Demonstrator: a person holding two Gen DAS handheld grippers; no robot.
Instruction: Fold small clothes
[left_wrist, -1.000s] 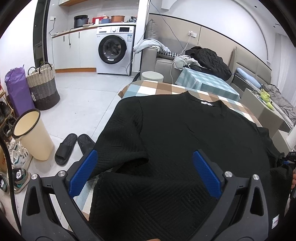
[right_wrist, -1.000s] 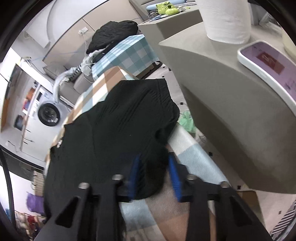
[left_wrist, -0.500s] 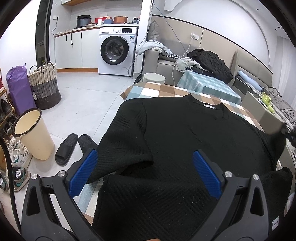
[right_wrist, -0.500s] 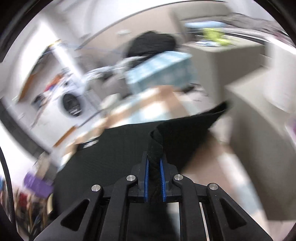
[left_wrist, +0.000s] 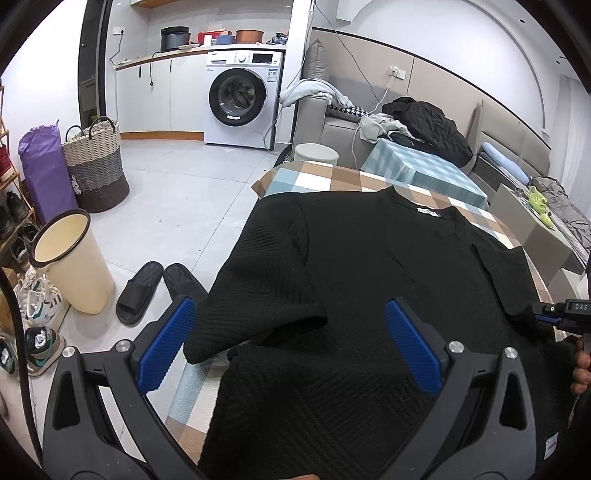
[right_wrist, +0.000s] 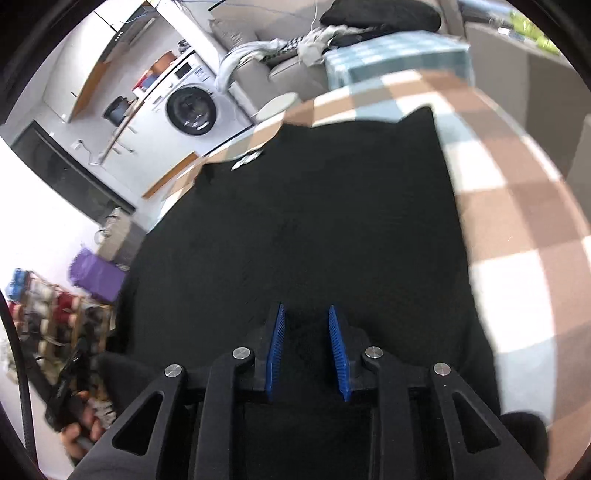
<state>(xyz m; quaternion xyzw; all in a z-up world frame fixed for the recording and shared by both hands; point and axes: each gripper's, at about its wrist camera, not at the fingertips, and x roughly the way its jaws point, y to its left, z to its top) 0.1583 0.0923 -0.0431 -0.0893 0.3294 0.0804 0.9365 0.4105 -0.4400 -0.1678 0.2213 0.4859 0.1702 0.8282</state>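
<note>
Black knit sweater (left_wrist: 369, 280) on checkered table (left_wrist: 332, 177): right sleeve folded in, left undone; left gripper (left_wrist: 291, 343) spread, right gripper (right_wrist: 307, 347) part-open, pinching nothing.

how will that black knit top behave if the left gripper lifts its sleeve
The black knit top is probably floppy: its left sleeve already droops over the checked table edge. Its ribbed knit likely grips rather than slips. Lifted from one point, it would likely sag and bunch.

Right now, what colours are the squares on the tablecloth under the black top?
The tablecloth has brown, white and pale blue checks, clearest in the right wrist view.
</note>
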